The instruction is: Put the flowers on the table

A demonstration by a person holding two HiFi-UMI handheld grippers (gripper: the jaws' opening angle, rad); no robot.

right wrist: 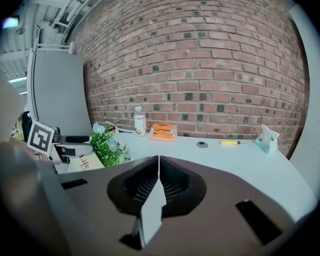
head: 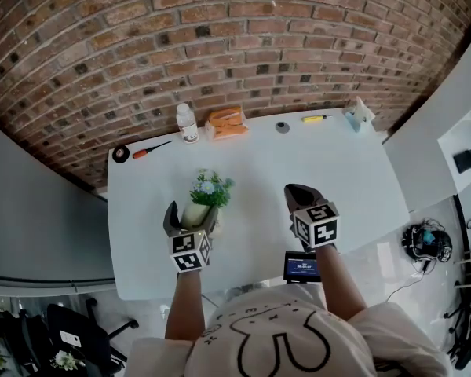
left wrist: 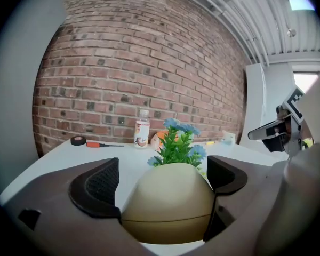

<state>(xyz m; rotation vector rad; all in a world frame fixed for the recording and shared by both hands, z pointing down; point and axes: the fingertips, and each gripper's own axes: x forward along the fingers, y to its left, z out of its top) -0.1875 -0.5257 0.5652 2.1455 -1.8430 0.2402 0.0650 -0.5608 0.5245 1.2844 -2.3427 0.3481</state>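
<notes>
Left gripper (head: 191,220) is being clamped on the flower pot (left wrist: 168,207), left of centre in the head view. Right gripper (right wrist: 159,167) is being held closed, empty.

— How are the arms set?

— The left forearm (head: 184,305) and right forearm (head: 341,277) both reach forward, bare, roughly parallel.

— And the left gripper (head: 192,210)?

— Its jaws stand wide, one on each side of the flower pot (left wrist: 168,201), clasping it.

— The right gripper (right wrist: 157,167)?

— Its jaws are pressed together with nothing between them. It points forward, level with the left one and well apart from it.
</notes>
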